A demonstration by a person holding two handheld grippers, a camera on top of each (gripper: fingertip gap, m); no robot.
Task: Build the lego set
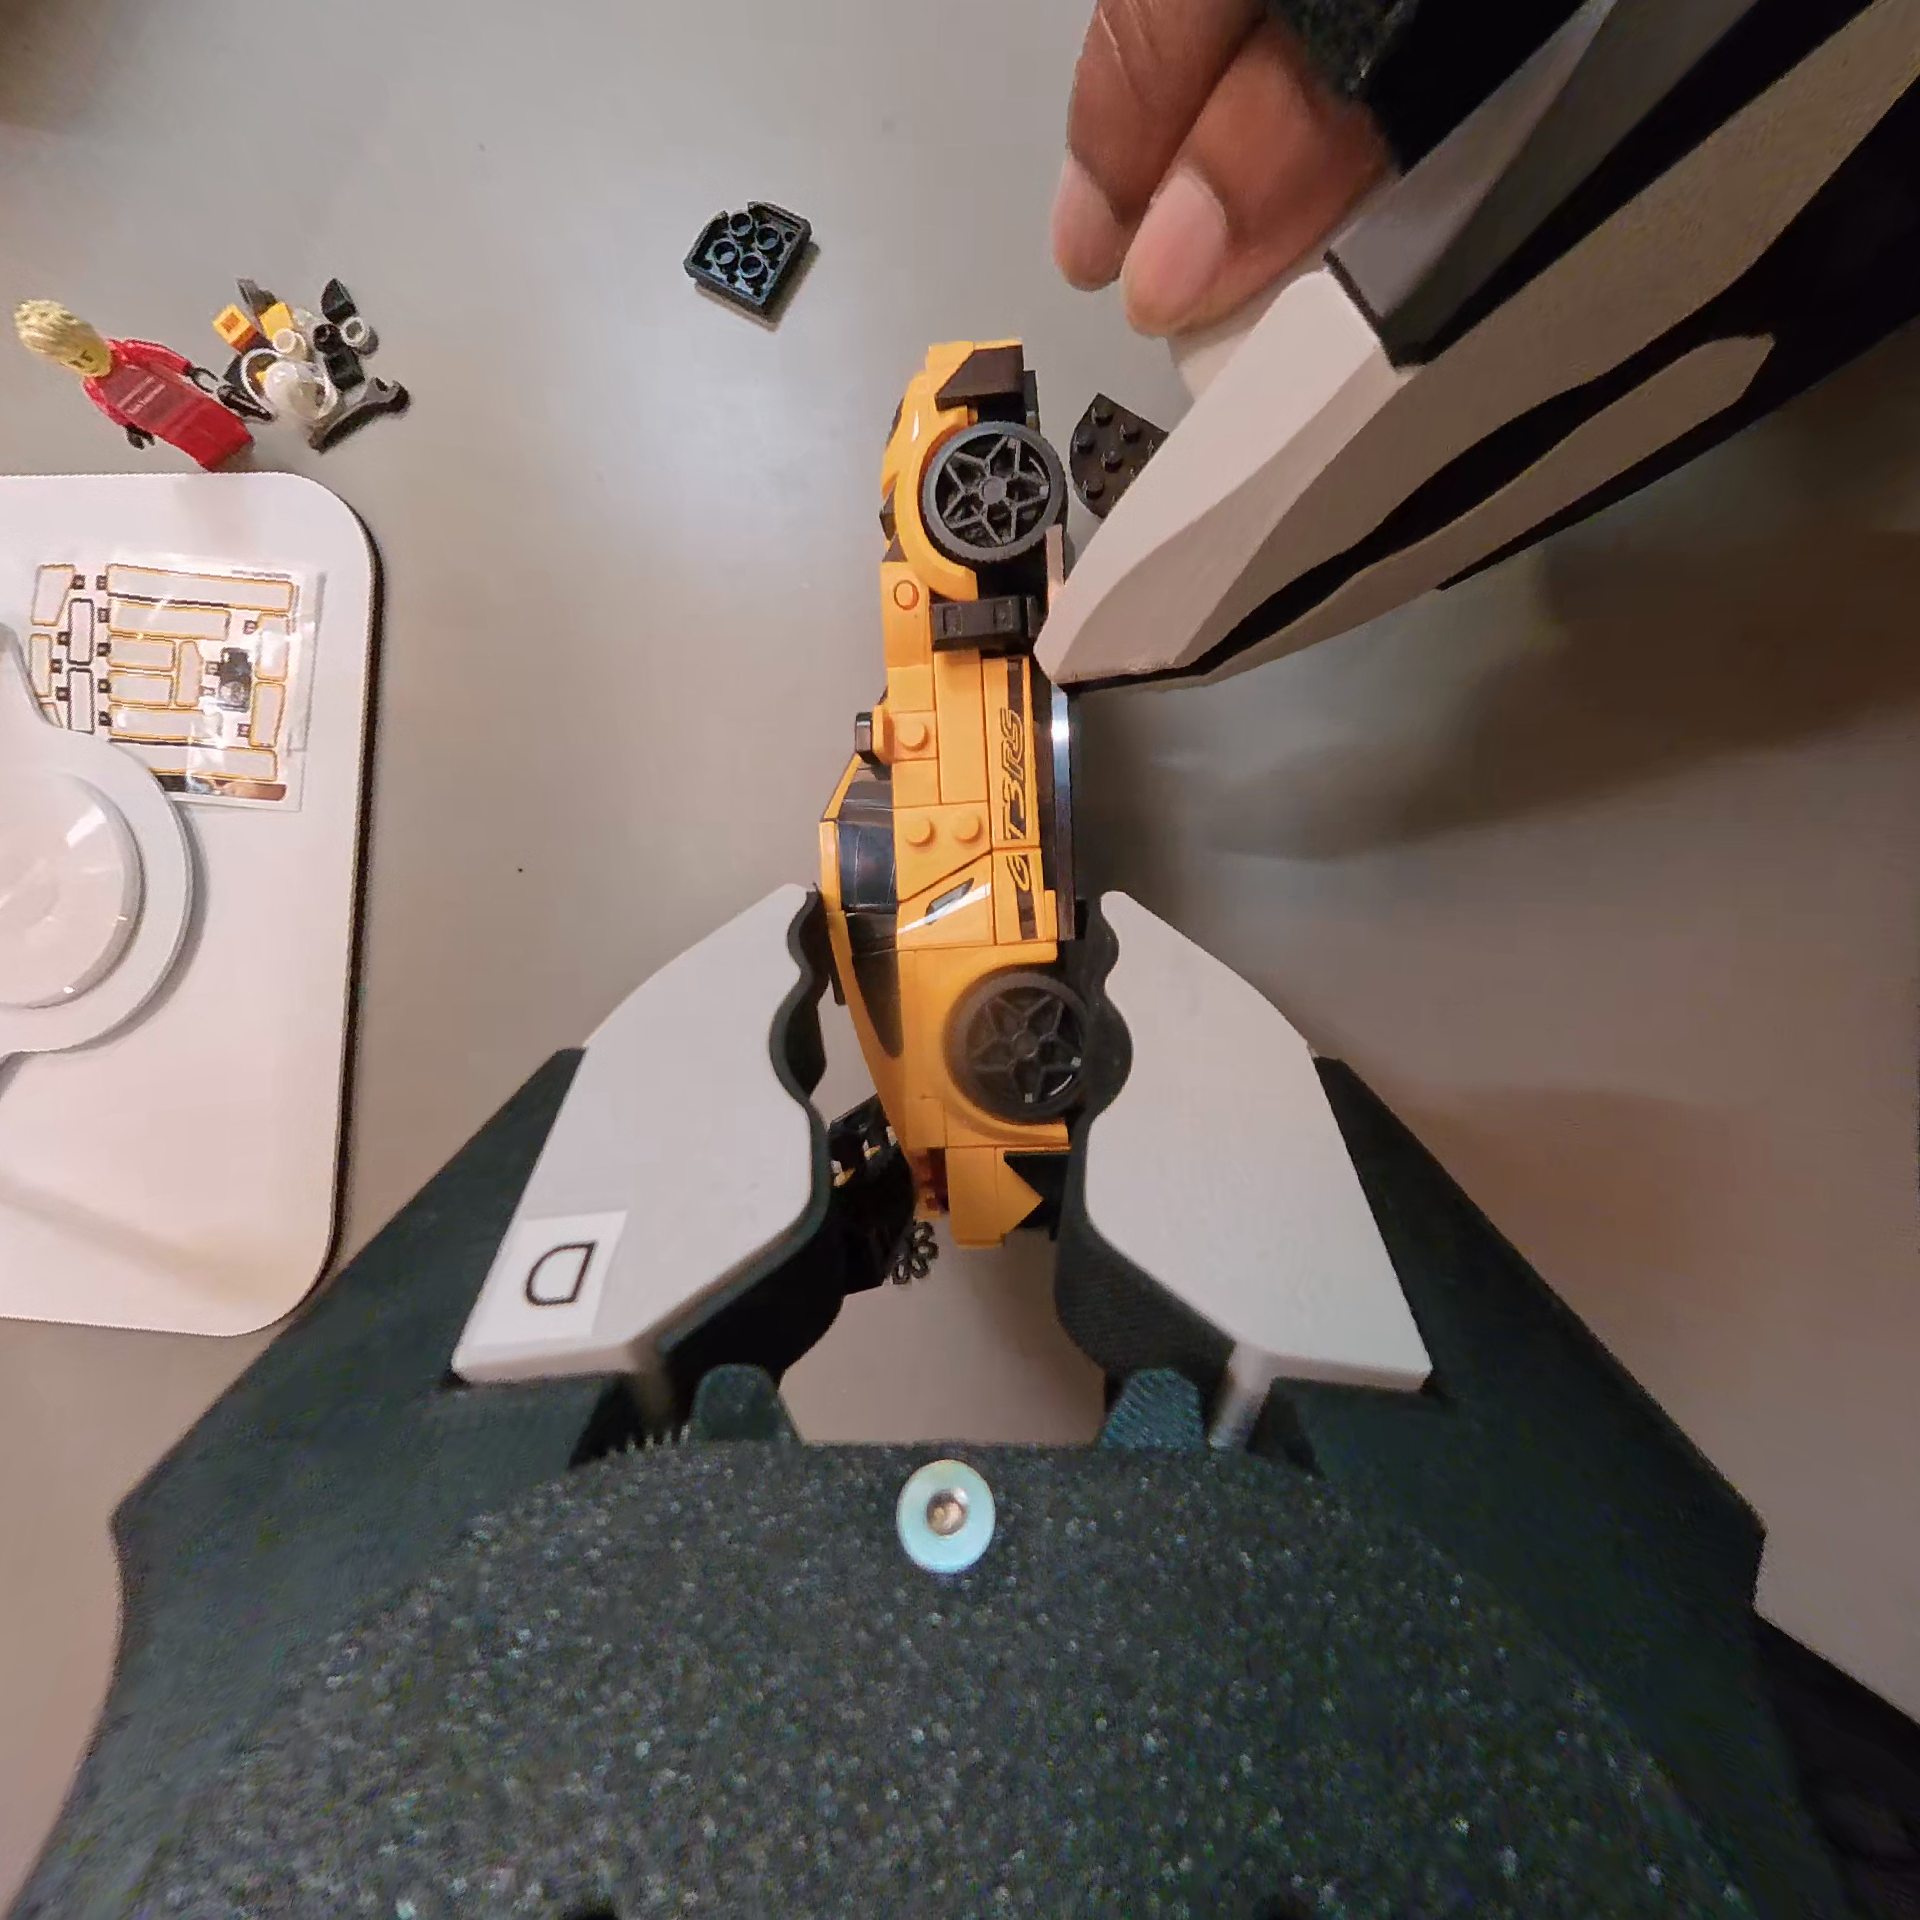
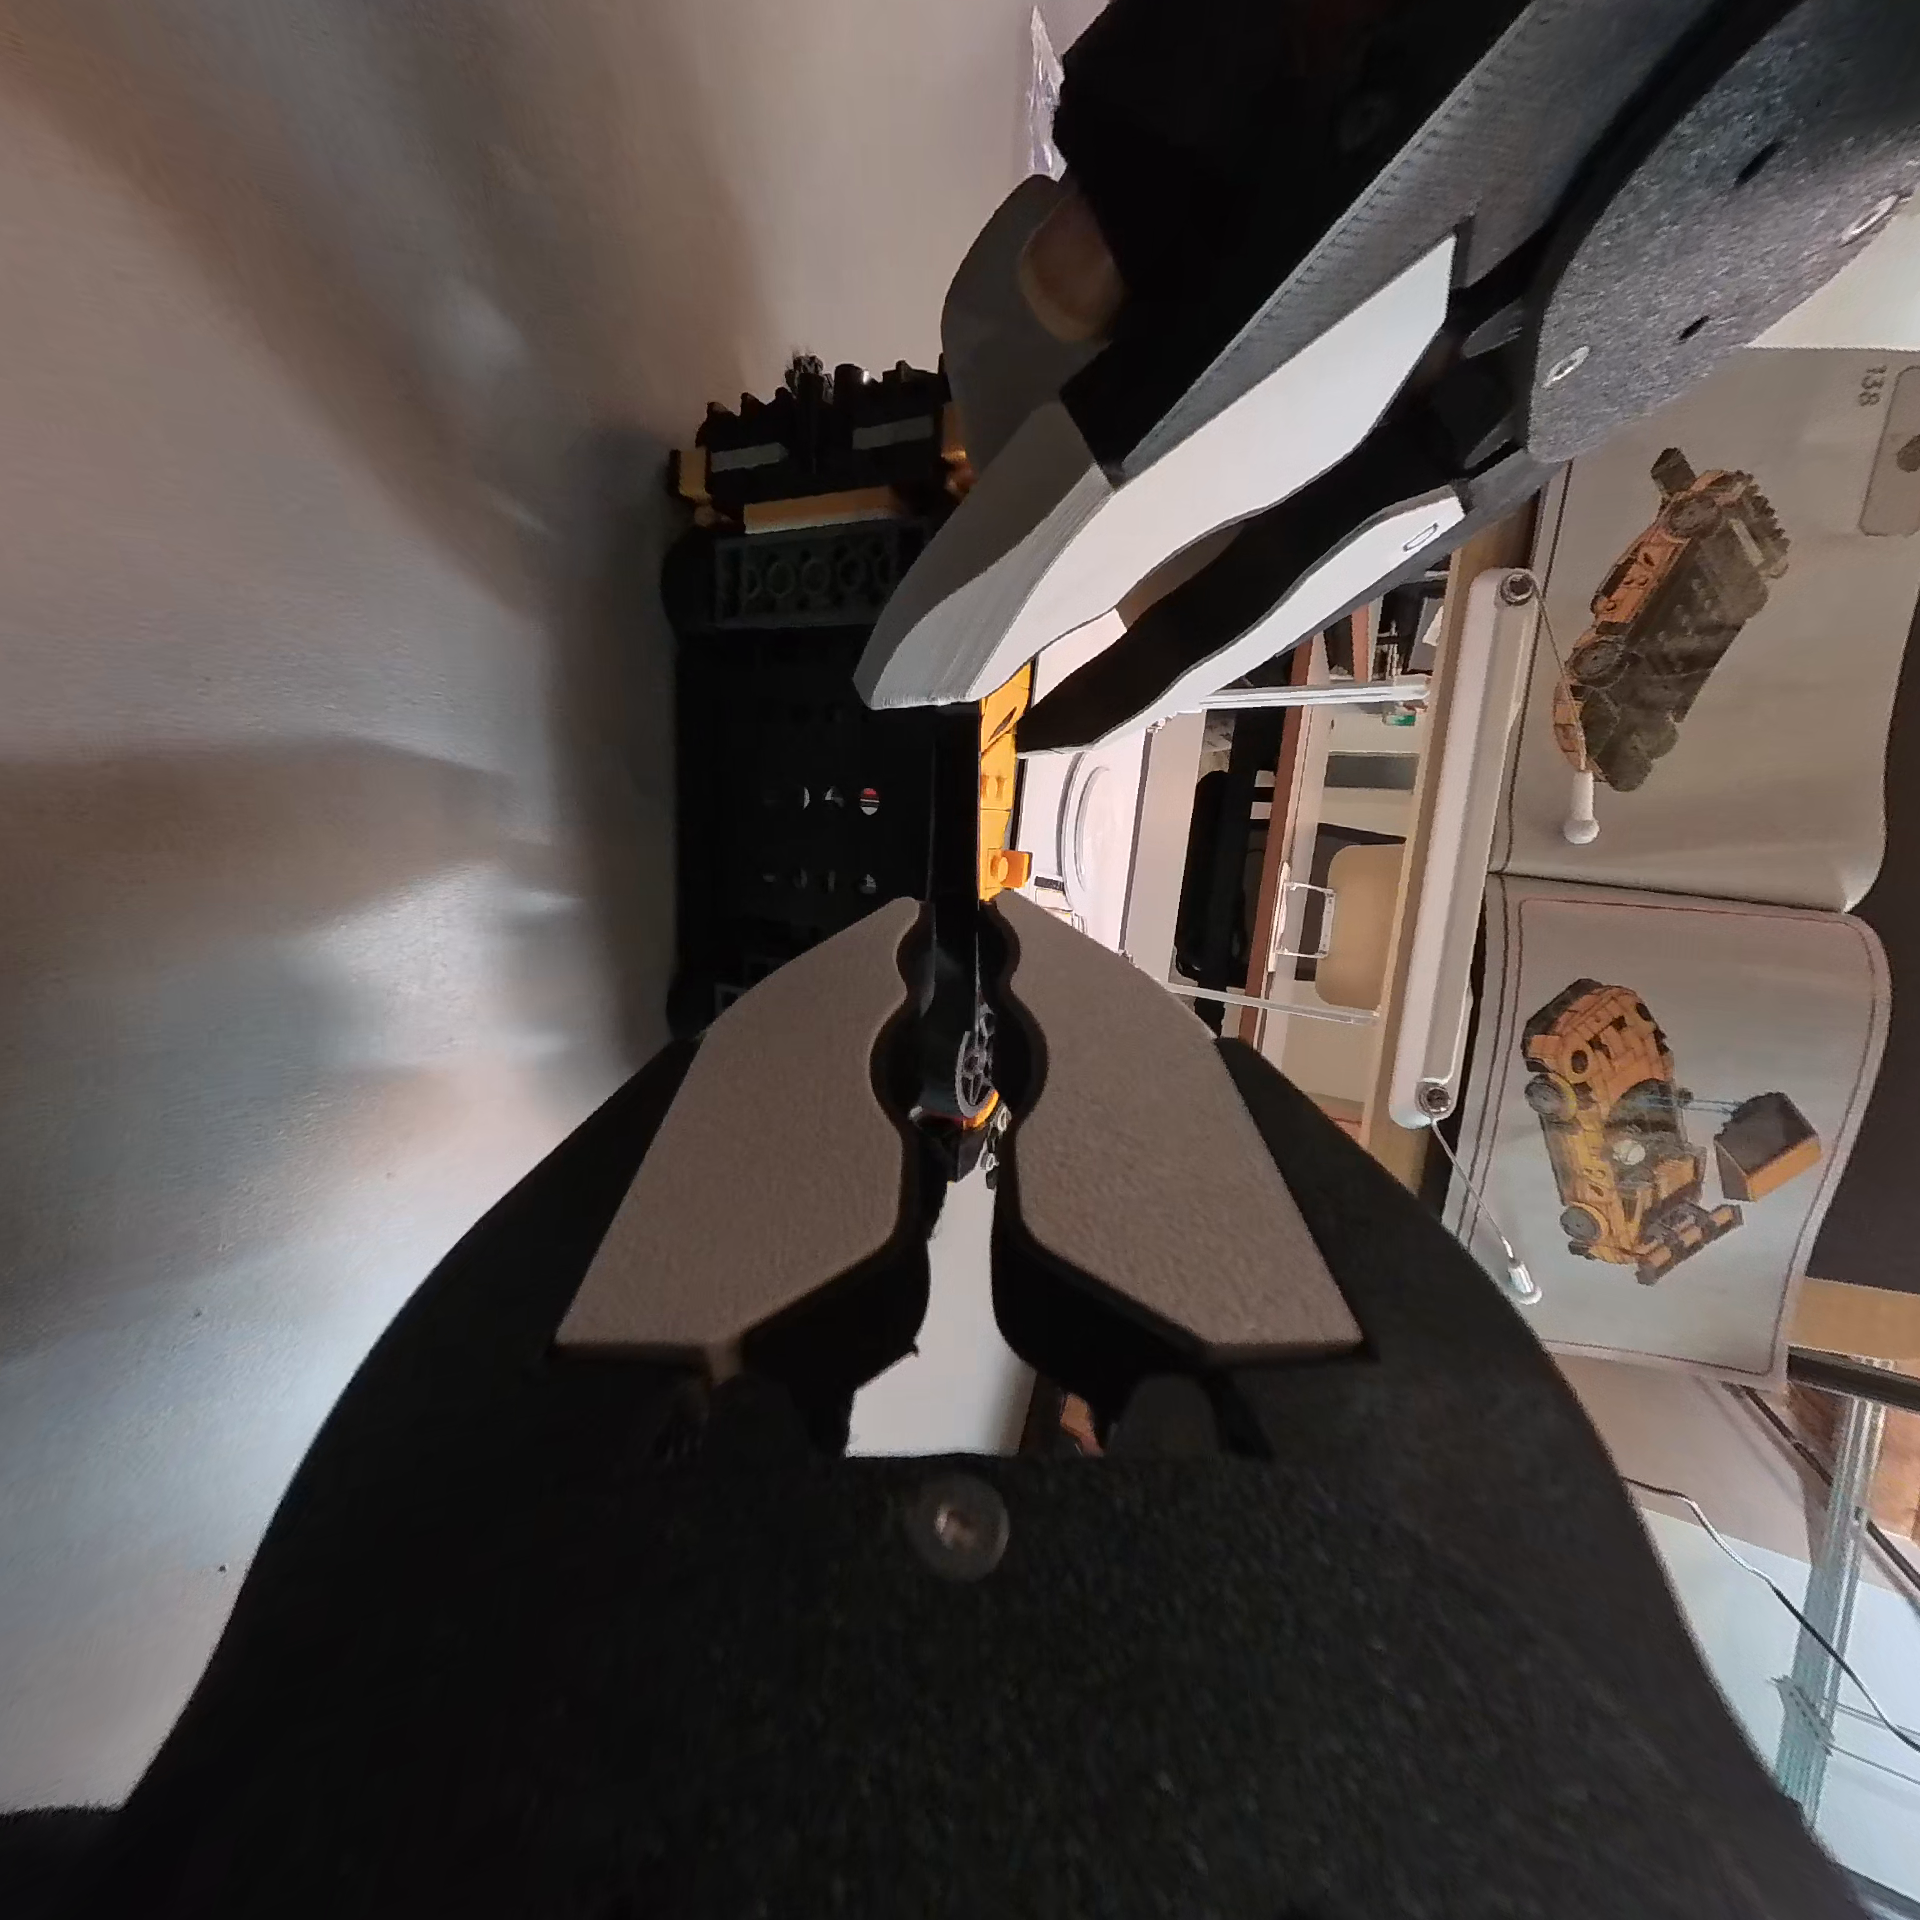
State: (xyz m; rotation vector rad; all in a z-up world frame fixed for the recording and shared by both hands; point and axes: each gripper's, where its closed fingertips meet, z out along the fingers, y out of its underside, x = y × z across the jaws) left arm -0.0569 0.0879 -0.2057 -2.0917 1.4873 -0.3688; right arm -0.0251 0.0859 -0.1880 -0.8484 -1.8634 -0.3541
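The orange lego car (image 1: 966, 831) is held above the grey table, its roof to the left and its black underside to the right. My left gripper (image 1: 951, 914) is shut across one end of the car, one finger on the roof side and one on the underside, beside a wheel. My right gripper (image 1: 1060, 670) comes in from the upper right and meets the car's lower edge between the wheels. In the right wrist view my right gripper (image 2: 958, 920) is closed on that thin black edge, with a wheel showing between the fingers. The underside (image 2: 800, 779) and my left gripper (image 2: 966, 707) also show there.
A black curved brick (image 1: 750, 252) and a black quarter-round plate (image 1: 1117, 436) lie on the table beyond the car. A minifigure (image 1: 135, 384) and a small pile of parts (image 1: 301, 353) lie far left. A white tray (image 1: 208, 1143) holds a sticker sheet (image 1: 166, 675). An instruction booklet (image 2: 1683, 1091) stands at right. There is about 4 centimetres between the tips of the two grippers. About 15 centimetres separates my right fingertips from the black curved brick (image 1: 750, 252).
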